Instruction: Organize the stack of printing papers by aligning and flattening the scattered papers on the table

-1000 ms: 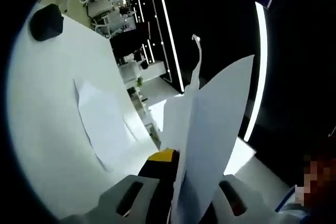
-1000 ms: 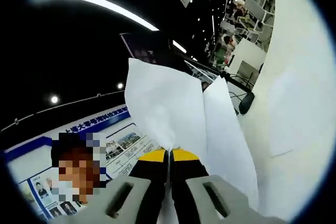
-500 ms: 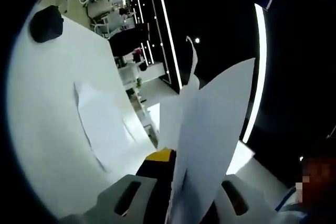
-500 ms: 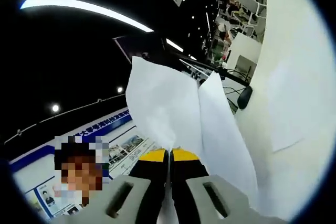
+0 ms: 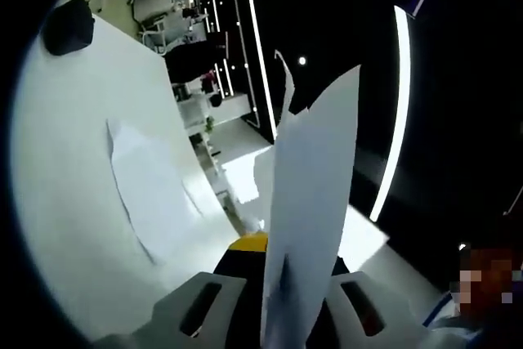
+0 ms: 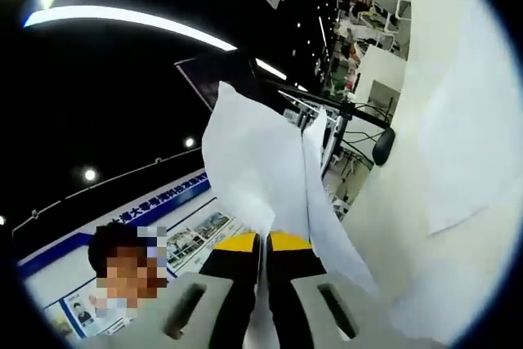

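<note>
**Both hand-held grippers clamped on lifted paper, one sheet on the desk**

Left gripper view:
- The left hand-held gripper (image 5: 274, 279) has its jaws closed on a stack of printing papers (image 5: 310, 202). The sheets stand edge-on to the camera and rise from between the jaws toward the top of the view.
- The top edge of the stack is uneven; one thin corner sticks out above the rest. Sheets are not flush.
- The stack is held off the white desk (image 5: 65, 202), which curves along the left side of the view.
- One loose sheet (image 5: 147, 194) lies flat on the desk, well apart from the held stack.
- A dark rounded object (image 5: 67, 26) sits on the desk near its far edge; too blurred to tell what it is.
- Background is dark with bright light strips and white office chairs at the far end.

Right gripper view:
- The right hand-held gripper (image 6: 263, 284) has its jaws pressed tight together on the same papers (image 6: 253, 169), gripped at their lower edge.
- The sheets fan apart above the jaws: a wide one leans left, a narrower one bends right toward the desk (image 6: 458, 120).
- The desk fills the right side of the view, with a flat sheet (image 6: 466, 153) lying on it.
- A dark rounded object (image 6: 382, 146) sits at the desk edge, beyond the fanned sheets.
- A wall poster with blue banner and small pictures (image 6: 172, 218) shows at lower left, behind a person.
</note>
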Demonstrator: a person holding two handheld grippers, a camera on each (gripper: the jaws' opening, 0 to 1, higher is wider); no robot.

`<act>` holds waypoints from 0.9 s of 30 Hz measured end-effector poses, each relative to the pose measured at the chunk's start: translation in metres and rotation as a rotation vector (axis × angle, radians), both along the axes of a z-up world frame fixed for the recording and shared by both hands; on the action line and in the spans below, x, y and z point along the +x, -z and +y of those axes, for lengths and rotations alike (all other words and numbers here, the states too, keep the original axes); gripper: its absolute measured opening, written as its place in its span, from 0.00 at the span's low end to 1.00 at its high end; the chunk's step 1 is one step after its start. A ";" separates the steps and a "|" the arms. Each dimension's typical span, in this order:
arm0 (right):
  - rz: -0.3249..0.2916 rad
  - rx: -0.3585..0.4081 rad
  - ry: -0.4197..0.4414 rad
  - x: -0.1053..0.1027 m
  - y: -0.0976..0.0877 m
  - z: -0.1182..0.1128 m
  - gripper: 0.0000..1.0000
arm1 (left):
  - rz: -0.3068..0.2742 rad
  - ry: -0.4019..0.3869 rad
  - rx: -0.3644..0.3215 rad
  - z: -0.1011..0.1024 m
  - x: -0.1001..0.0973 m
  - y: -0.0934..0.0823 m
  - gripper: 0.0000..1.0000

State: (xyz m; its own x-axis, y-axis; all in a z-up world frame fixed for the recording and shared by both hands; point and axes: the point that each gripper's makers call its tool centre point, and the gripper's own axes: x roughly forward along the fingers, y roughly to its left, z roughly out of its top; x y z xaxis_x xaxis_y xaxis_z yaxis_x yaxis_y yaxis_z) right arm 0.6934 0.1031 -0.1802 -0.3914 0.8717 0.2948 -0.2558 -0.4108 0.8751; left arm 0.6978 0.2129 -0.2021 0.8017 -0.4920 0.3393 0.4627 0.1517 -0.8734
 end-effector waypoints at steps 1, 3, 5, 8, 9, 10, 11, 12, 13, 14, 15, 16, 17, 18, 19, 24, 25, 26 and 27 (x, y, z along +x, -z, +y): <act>0.002 -0.002 -0.003 -0.001 0.001 0.001 0.00 | -0.002 0.002 -0.001 -0.001 0.000 -0.001 0.12; 0.007 -0.005 -0.008 0.000 0.002 0.003 0.00 | -0.003 0.003 -0.004 -0.001 0.000 -0.002 0.13; 0.012 -0.007 -0.008 0.001 0.003 0.004 0.01 | -0.004 0.000 -0.008 0.001 0.001 -0.002 0.13; 0.016 -0.008 -0.009 0.002 0.003 0.004 0.02 | -0.007 0.001 -0.012 0.002 0.000 -0.003 0.11; 0.000 -0.015 0.023 0.007 0.005 0.006 0.04 | -0.010 0.003 -0.018 0.002 0.000 -0.003 0.09; -0.026 -0.017 0.076 0.015 0.007 0.007 0.06 | -0.016 0.001 -0.030 0.003 -0.001 -0.005 0.07; -0.047 -0.008 0.116 0.020 0.007 0.007 0.09 | -0.023 -0.004 -0.044 0.005 -0.001 -0.007 0.06; -0.066 0.006 0.153 0.026 0.005 0.005 0.14 | -0.028 -0.005 -0.060 0.007 -0.002 -0.009 0.06; -0.078 0.014 0.167 0.028 0.004 0.004 0.17 | -0.028 -0.005 -0.055 0.007 -0.002 -0.008 0.06; -0.114 0.024 0.200 0.033 0.004 0.002 0.21 | -0.031 -0.009 -0.054 0.008 -0.002 -0.009 0.06; -0.149 0.030 0.243 0.038 0.004 0.002 0.25 | -0.032 -0.015 -0.048 0.008 -0.002 -0.010 0.06; -0.179 0.032 0.283 0.044 0.005 0.001 0.28 | -0.034 -0.015 -0.051 0.007 -0.002 -0.011 0.06; -0.197 0.028 0.304 0.047 0.006 0.001 0.31 | -0.035 -0.012 -0.055 0.008 -0.002 -0.011 0.06; -0.215 0.028 0.330 0.051 0.006 0.000 0.34 | -0.043 -0.010 -0.062 0.008 -0.002 -0.013 0.06; -0.219 0.034 0.338 0.053 0.006 -0.001 0.35 | -0.045 -0.008 -0.069 0.008 -0.003 -0.014 0.06; -0.248 0.002 0.332 0.055 0.016 0.003 0.33 | -0.046 -0.003 -0.070 0.007 -0.001 -0.014 0.06; -0.255 -0.005 0.336 0.057 0.019 0.006 0.31 | -0.047 0.003 -0.071 0.007 -0.001 -0.015 0.06; -0.262 -0.013 0.339 0.059 0.023 0.008 0.28 | -0.048 0.009 -0.073 0.006 -0.001 -0.015 0.06; -0.255 -0.028 0.346 0.062 0.026 0.010 0.25 | -0.049 0.011 -0.073 0.005 -0.001 -0.015 0.06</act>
